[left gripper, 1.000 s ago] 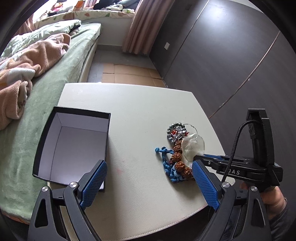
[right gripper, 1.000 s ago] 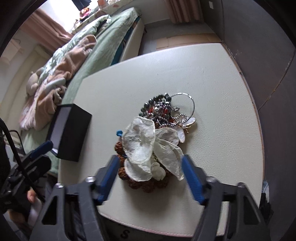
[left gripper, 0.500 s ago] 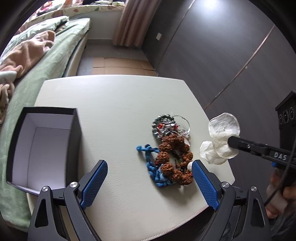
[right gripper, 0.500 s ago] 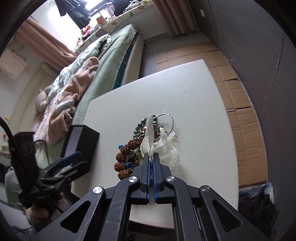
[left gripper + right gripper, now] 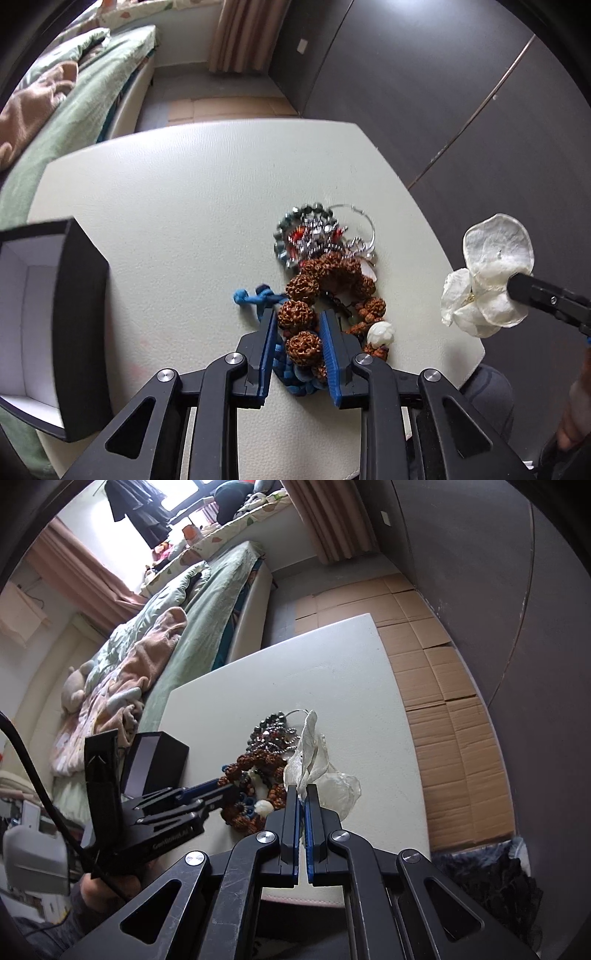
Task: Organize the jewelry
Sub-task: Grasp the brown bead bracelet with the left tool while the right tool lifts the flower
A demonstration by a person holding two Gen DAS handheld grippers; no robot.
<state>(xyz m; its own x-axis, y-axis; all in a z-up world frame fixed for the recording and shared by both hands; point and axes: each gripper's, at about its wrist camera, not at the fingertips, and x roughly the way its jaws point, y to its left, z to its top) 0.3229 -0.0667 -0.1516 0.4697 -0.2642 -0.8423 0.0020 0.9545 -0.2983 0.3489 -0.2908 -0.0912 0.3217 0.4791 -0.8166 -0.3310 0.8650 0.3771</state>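
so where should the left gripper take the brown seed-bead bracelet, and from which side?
Probably the near arc of the brown seed-bead bracelet, from above, straddling one row of beads. There the beads run in a single line toward the left gripper, whose fingers already flank them; the far arc is tangled with the silver chains.

walls: dark grey panels (image 5: pixel 424 92) with thin seams | floor: grey, with flattened cardboard sheets (image 5: pixel 443 672) laid down | bed (image 5: pixel 207 609): green cover, rumpled pink blanket (image 5: pixel 140 664), beside the pale bench (image 5: pixel 192 192) | curtains (image 5: pixel 332 520): dusty pink | window (image 5: pixel 177 494): bright daylight, dark clothes hanging before it
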